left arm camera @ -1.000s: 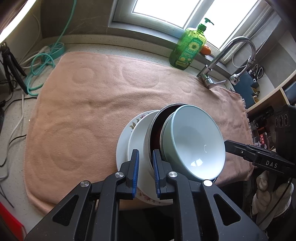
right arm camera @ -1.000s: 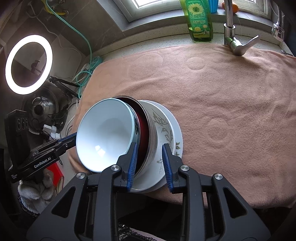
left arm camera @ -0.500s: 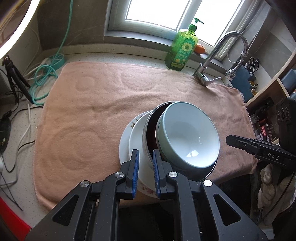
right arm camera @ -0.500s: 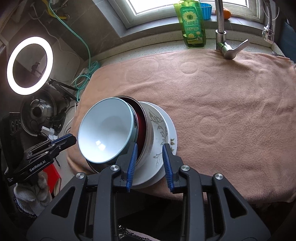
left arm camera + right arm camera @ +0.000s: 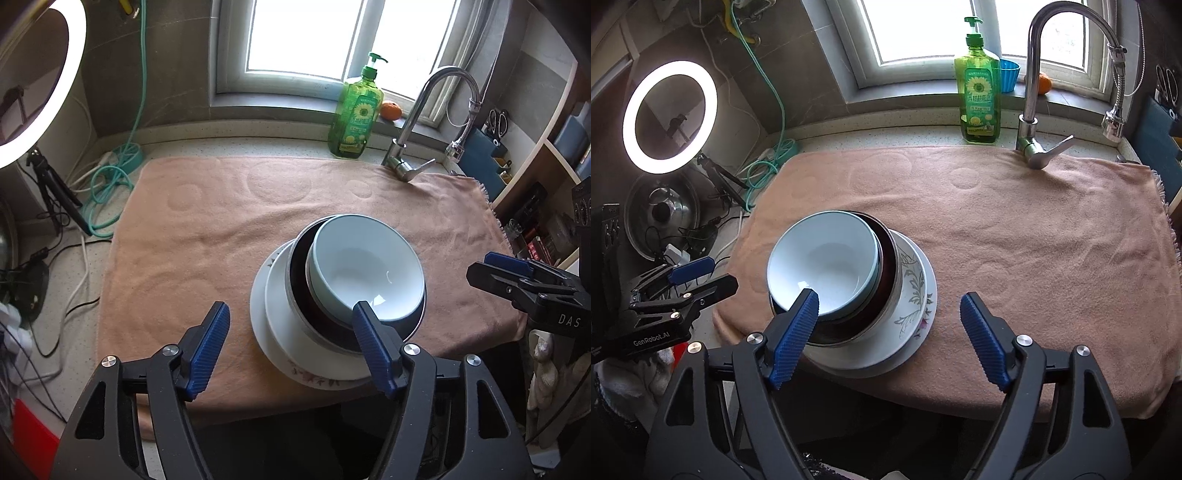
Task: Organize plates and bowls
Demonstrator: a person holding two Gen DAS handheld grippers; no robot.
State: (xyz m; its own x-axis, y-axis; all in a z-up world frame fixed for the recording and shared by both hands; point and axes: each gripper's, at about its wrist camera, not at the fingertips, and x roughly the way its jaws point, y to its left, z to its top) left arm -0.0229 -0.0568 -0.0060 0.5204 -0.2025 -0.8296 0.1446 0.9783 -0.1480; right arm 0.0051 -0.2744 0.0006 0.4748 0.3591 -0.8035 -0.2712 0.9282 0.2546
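Observation:
A stack of dishes sits near the front edge of a pink towel. A pale blue bowl lies in a dark metal-rimmed bowl, on a white plate over a floral plate. The blue bowl tops the stack in the right wrist view too. My left gripper is open and empty, just short of the stack. My right gripper is open and empty, in front of the stack's right side. Each gripper shows in the other's view, the right and the left.
A green soap bottle and a faucet stand at the towel's far edge under the window. An orange and a blue cup sit on the sill. A ring light, cables and a pot lid lie left.
Both grippers opened, let go of the stack's rims and drew back. The stack now rests flat on the towel.

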